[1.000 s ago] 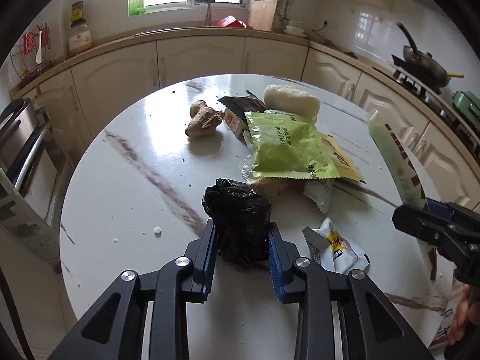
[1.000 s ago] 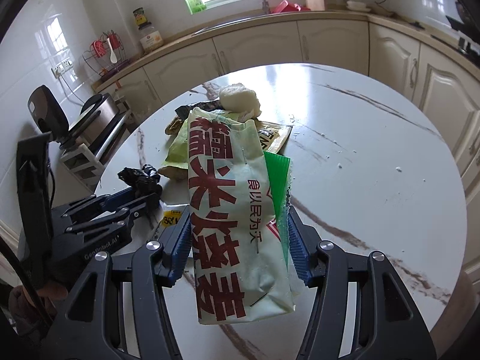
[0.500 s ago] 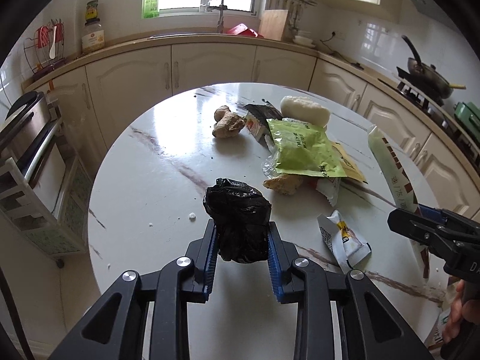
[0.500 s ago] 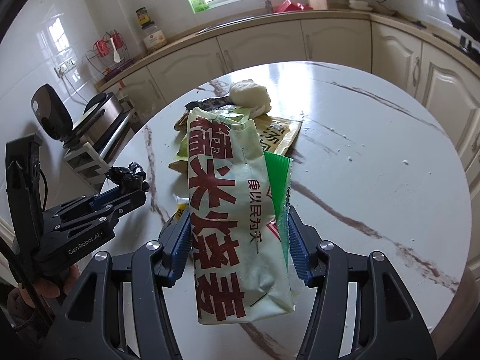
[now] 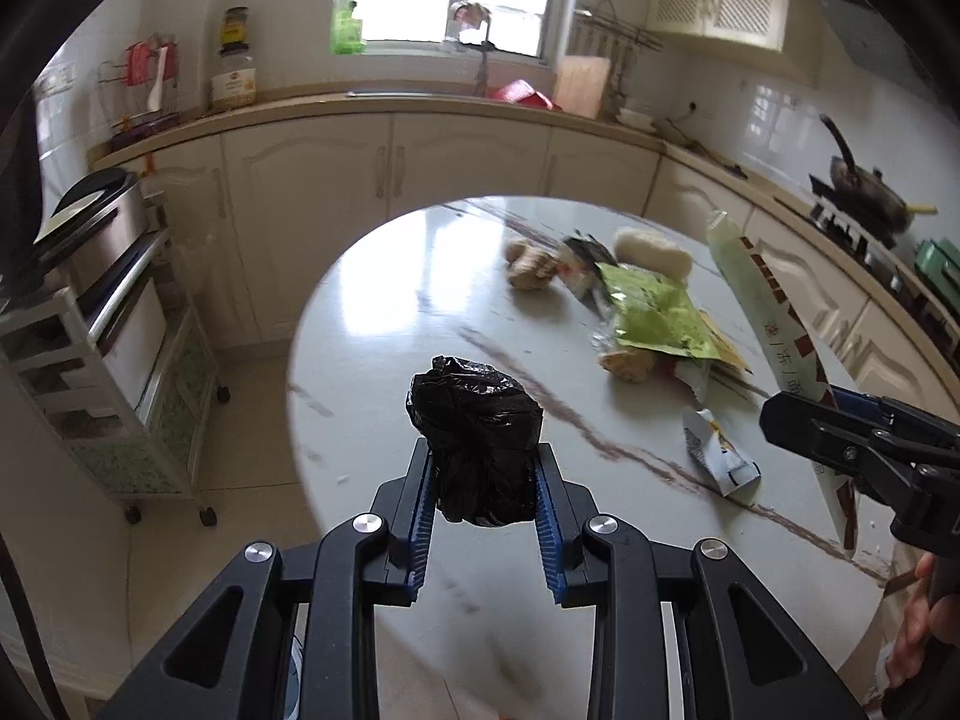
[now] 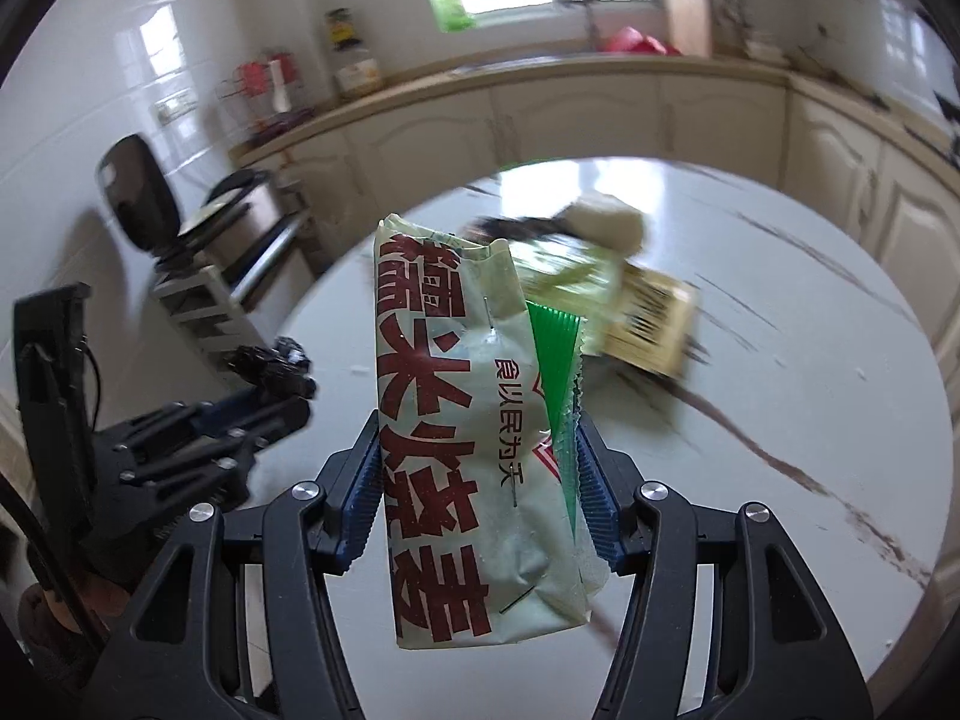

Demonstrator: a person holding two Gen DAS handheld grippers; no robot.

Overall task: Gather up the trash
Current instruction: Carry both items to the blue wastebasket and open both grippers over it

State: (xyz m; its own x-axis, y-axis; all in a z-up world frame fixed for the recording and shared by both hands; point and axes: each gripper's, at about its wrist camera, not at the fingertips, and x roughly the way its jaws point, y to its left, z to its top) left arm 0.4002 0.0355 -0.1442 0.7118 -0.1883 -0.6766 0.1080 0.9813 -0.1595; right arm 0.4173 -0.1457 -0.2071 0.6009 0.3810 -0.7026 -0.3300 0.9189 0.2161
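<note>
My left gripper is shut on a crumpled black plastic bag and holds it above the near edge of the round marble table. My right gripper is shut on a pale green food wrapper with red characters, held upright over the table; the wrapper also shows in the left wrist view. On the table lie a lime green packet, a small white wrapper, a yellow packet, ginger pieces and a white lump.
A wheeled rack with an appliance stands on the floor left of the table. Cream cabinets and a counter run behind, with a sink under the window. A pan sits on the stove at right.
Both grippers have pulled back and up from the table with their loads still held. The table now looks farther away, and the floor and rack at left have come into view.
</note>
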